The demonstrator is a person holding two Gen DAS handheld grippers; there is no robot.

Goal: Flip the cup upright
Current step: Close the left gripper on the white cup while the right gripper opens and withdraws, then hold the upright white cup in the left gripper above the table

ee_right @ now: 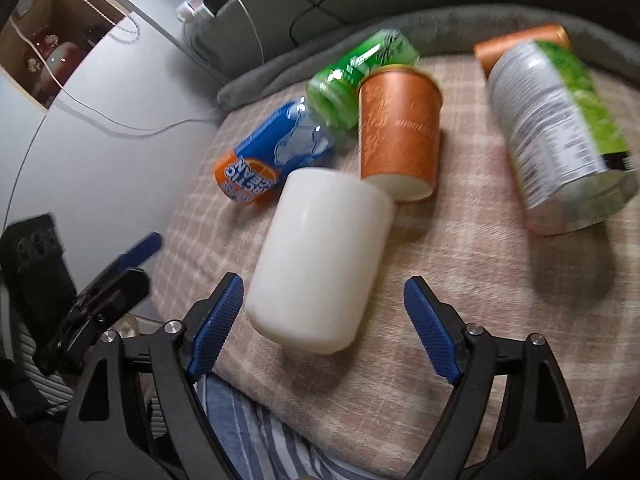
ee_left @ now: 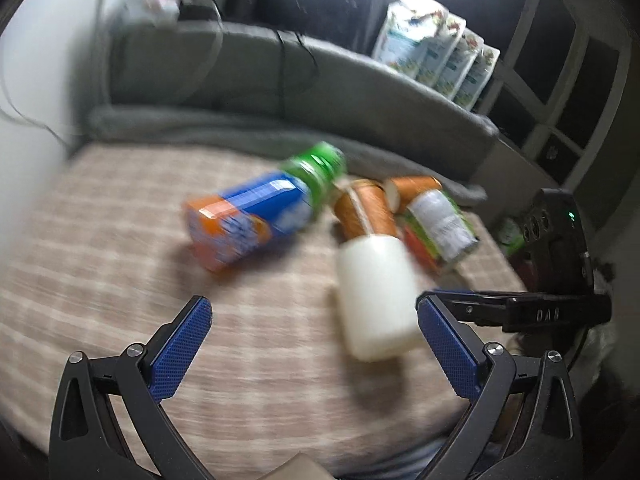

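A white cup [ee_right: 316,264] lies on its side on the checked blanket [ee_right: 460,280], its closed end toward me; it also shows in the left wrist view [ee_left: 376,300]. My right gripper [ee_right: 324,320] is open, its blue pads on either side of the cup's near end, not touching it. My left gripper [ee_left: 314,344] is open and empty, just left of the cup. An orange cup [ee_right: 398,132] lies on its side behind the white one, also in the left wrist view [ee_left: 366,210].
A blue and orange bottle with a green cap [ee_right: 280,144] lies at the back left. A can with a green label [ee_right: 560,136] lies at the right. A grey cushion [ee_left: 240,76] and stacked packets [ee_left: 436,52] stand behind. Cables [ee_right: 120,124] hang on the left wall.
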